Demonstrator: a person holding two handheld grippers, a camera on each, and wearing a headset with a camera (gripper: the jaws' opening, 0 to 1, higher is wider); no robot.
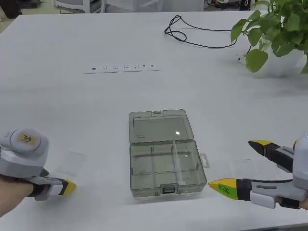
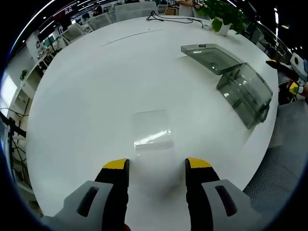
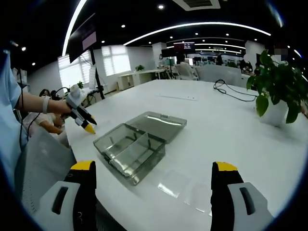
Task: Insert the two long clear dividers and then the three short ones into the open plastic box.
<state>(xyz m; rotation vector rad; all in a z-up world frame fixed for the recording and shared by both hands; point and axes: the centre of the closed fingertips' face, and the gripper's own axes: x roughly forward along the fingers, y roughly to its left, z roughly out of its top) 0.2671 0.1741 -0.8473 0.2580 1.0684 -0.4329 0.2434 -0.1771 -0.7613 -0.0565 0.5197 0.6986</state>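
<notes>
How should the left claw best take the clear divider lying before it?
Probably by its two side edges, coming down from above: the small clear plastic divider lies flat on the white table, and the open left claw spreads wider than it.

The round cap (image 1: 25, 139) on the left tool (image 2: 157, 164) reads "33" — faint, so perhaps inexact.

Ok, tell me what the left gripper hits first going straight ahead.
Probably the clear divider lying flat on the white table, just ahead of the left gripper and its open jaws; depth is hard to judge.
</notes>
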